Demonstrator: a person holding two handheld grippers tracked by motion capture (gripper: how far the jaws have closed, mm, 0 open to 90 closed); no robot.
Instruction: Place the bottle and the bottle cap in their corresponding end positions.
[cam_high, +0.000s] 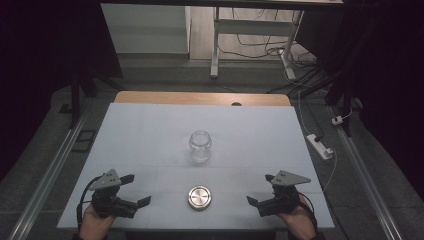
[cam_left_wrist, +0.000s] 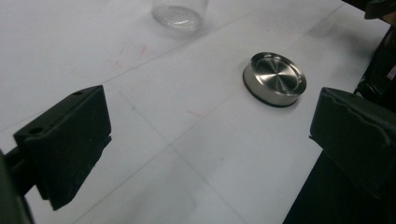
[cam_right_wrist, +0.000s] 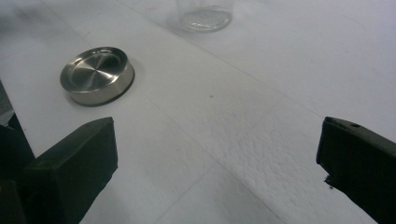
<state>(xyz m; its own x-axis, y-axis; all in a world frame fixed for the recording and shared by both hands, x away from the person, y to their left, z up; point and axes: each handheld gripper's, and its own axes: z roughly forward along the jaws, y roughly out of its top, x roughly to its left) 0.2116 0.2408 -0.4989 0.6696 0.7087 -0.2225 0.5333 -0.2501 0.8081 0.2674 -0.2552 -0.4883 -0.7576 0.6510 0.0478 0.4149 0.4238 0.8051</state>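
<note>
A: Start at the left edge. What is there?

B: The left gripper, held in a hand at the near left corner of the white table. Its jaws stand wide apart with nothing between them — in the left gripper view, bare tabletop lies in the gap.

A: And moving right?

B: One round metal lid lies flat on the table near the front edge, about midway between the two grippers and touching neither. Behind it, farther from the person, stands one clear glass jar, upright, mouth uncovered, well apart from the lid.

A: Anything in the way between a gripper and the lid?

B: No — open table lies on both sides of it. In the left gripper view the lid sits ahead and to the right of the gap; in the right gripper view it sits ahead and to the left.

A: Then the right side?

B: The right gripper, also at the near edge, jaws spread just as wide, holding nothing.

A: Any writing or brand?

B: None I can read on the lid or the jar; a few faint red marks show on the tabletop. Off the table to the right, one white power strip lies on the floor.

A: The count?

B: Two grippers, one lid, one jar.
</note>
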